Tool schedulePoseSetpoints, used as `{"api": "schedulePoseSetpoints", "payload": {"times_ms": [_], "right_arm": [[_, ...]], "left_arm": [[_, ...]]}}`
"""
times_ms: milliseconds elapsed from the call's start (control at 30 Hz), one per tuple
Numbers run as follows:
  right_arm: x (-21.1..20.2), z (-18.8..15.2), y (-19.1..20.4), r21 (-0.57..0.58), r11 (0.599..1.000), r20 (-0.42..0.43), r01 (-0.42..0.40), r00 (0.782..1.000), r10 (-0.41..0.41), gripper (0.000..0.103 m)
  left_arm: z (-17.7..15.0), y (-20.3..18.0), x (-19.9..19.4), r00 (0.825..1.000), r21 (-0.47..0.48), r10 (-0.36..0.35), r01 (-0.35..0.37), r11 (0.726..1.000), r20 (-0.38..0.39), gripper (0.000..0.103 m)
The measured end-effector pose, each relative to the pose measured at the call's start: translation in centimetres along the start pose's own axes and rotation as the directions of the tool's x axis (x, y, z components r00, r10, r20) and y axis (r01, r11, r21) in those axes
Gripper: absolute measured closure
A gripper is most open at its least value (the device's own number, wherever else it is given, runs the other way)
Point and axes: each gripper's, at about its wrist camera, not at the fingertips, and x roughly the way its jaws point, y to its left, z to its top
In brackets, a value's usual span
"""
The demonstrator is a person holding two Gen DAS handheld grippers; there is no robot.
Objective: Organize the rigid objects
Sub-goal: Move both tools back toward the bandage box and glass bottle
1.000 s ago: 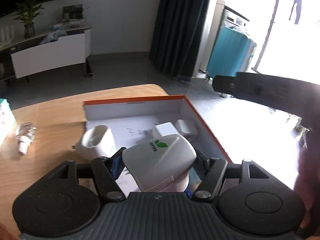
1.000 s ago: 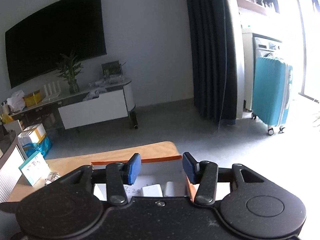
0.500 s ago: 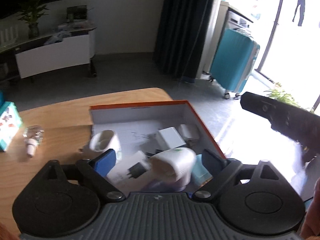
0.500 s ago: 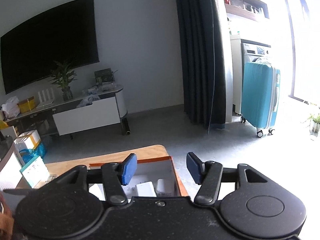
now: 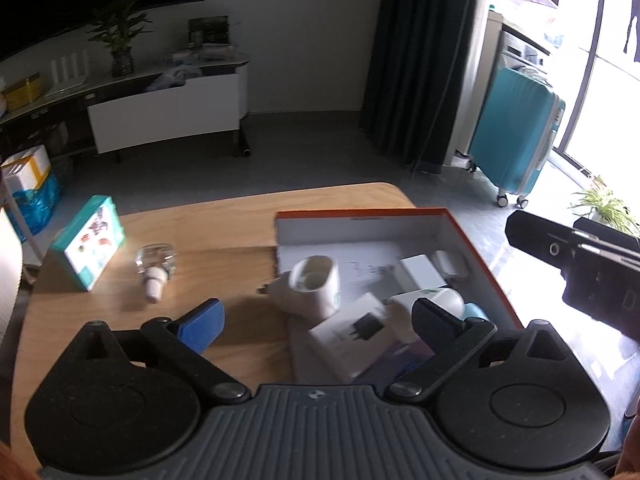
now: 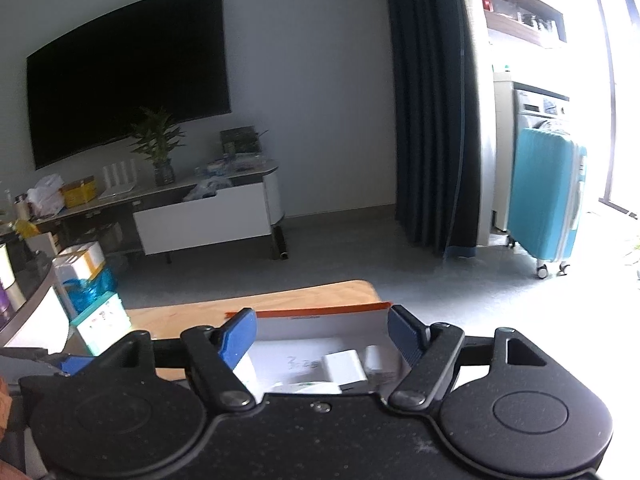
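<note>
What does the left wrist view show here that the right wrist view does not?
Only the left wrist view: the small clear bottle lying on the wooden table, the white cup-shaped item and the charger box in the orange box, plus the open left gripper, nothing between its pads.

Only the right wrist view: the wall TV and the open right gripper, also empty.

Both: the orange box, teal carton, teal suitcase and potted plant.
</note>
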Motion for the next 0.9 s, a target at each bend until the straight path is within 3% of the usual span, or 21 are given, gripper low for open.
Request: {"api": "schedulePoseSetpoints", "payload": {"times_ms": [900], "right_arm": [[3.0, -1.8, 9.8, -0.055, 0.985, -0.118, -0.166, 0.98, 0.159, 0.017]], "left_arm": [[-2.5, 10.3, -2.4, 0.991, -0.165, 0.132, -0.132, 0.977, -0.013, 0.0]]}}
